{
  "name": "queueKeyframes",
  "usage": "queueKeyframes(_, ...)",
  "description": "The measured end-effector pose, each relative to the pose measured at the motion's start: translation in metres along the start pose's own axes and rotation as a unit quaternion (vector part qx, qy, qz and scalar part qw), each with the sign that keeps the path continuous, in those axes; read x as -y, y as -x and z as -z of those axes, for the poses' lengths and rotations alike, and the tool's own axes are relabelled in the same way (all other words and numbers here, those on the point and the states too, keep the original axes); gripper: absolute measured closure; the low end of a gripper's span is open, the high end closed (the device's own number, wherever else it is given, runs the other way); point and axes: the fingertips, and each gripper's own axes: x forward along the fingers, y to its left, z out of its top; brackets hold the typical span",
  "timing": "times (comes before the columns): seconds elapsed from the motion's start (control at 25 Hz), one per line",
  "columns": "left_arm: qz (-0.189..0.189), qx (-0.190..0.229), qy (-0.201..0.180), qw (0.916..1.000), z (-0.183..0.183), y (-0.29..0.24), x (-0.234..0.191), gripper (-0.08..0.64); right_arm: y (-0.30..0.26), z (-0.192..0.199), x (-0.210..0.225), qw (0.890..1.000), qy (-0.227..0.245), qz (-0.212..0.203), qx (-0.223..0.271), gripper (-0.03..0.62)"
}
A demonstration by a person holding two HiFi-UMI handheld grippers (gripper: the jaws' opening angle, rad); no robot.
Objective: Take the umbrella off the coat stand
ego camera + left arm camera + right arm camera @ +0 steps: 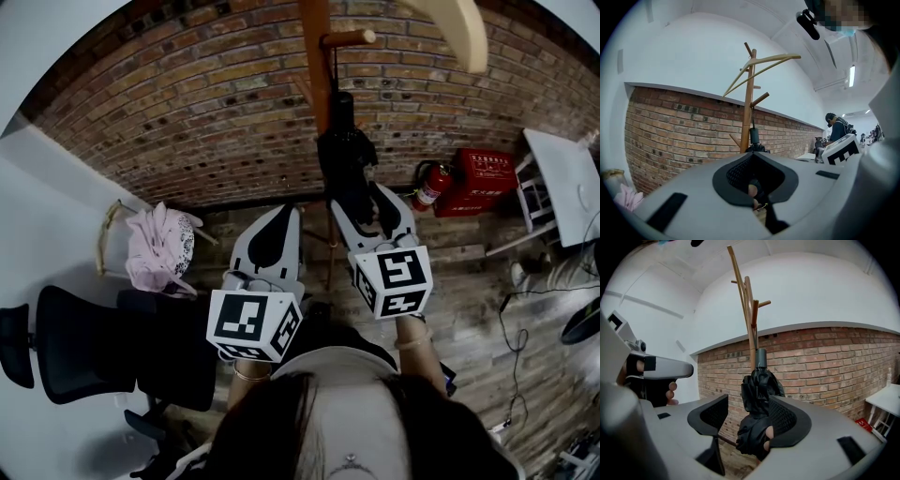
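Presently, the folded black umbrella (759,394) hangs by its strap from a peg of the coat stand (752,324). The right gripper (750,403) has its jaws apart around the soft, light canopy, apparently not pressing. The stiff handle above probably offers a surer hold. The left gripper (752,154) is closed and empty.

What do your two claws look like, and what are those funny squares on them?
The left claw and right claw look alike: smooth light grey shells, with black net-patterned pads inside. Behind each sits a white cube printed with bold black square markers, like puzzle patterns.
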Motion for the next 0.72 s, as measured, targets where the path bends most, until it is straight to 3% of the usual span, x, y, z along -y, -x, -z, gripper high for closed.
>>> queueKeyframes(0.72, 0.038, -0.019, 0.004, 0.9991, 0.011, -0.027, -0.027, 0.554, -0.043, 0.030, 0.016, 0.998, -0.013, 0.043, -0.051, 0.275)
